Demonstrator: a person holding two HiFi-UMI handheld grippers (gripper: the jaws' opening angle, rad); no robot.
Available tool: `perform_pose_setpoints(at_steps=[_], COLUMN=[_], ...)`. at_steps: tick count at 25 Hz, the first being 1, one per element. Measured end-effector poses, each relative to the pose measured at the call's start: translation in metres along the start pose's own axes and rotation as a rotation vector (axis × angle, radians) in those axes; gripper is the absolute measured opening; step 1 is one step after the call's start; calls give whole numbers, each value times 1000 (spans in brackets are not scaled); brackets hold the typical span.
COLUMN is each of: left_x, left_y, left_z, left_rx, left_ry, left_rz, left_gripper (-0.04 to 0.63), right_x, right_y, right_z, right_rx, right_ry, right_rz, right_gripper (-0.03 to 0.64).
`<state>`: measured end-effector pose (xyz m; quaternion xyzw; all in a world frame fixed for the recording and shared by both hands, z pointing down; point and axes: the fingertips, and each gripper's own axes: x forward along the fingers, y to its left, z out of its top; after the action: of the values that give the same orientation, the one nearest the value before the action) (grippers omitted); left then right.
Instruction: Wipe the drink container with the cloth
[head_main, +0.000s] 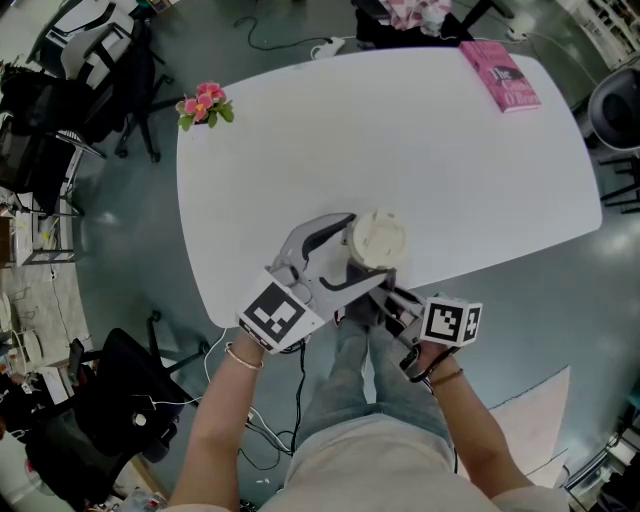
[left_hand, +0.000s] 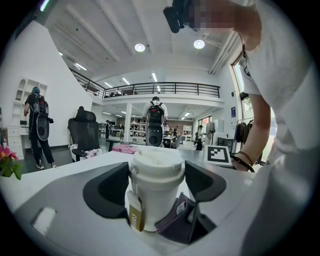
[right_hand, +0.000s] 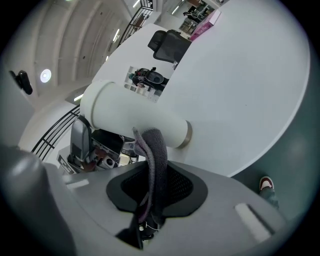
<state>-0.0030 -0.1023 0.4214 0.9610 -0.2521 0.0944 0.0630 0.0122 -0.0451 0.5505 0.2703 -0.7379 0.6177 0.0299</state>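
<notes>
Two things well clear (book (head_main: 500, 75), flowers (head_main: 204, 105)) | left claw (left_hand: 156, 172) grips cup (left_hand: 156, 192) | right claw (right_hand: 155, 185) pinches cloth (right_hand: 155, 150)

Wide bare table (head_main: 450, 170) across mid-frame, only the pink book (head_main: 500, 75) at upper right and the flowers (head_main: 205, 105) at the upper-left edge to dodge, but low centre is jammed: cup (head_main: 378, 238) in the left gripper (head_main: 352, 252), the right gripper (head_main: 385, 298) pressing its cloth (right_hand: 152, 160) against it.

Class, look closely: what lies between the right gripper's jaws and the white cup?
A dark cloth, pinched in the right gripper, reaches up to the cup; the right gripper view shows it.
</notes>
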Motion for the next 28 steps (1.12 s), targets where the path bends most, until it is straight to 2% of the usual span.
perform_pose_setpoints(at_steps=[8,12,16,21,25,28], left_x=[0,1,0,-1,-1,-1], left_y=[-1,0,0,-1,0,0], left_z=[0,0,0,0,-1,0], left_rx=[-5,-43,-7,-18,25,7], left_ry=[0,-5,-3,-3,4,8], left_rz=[3,14,3,6,-8,-2], left_gripper=[353,353,353,353,353,353], right_x=[0,1,3,5,6,7], right_y=[-16,-21,-26,-31,-34,-36], right_z=[-4,-5,-6,-7,-8,-8], right_rx=[51,73,92,114,130,147], right_ry=[42,58,72,96,117,128], right_rz=[-103,-136,-162,-185,-200,-212], right_gripper=[67,67,67,67,67,67])
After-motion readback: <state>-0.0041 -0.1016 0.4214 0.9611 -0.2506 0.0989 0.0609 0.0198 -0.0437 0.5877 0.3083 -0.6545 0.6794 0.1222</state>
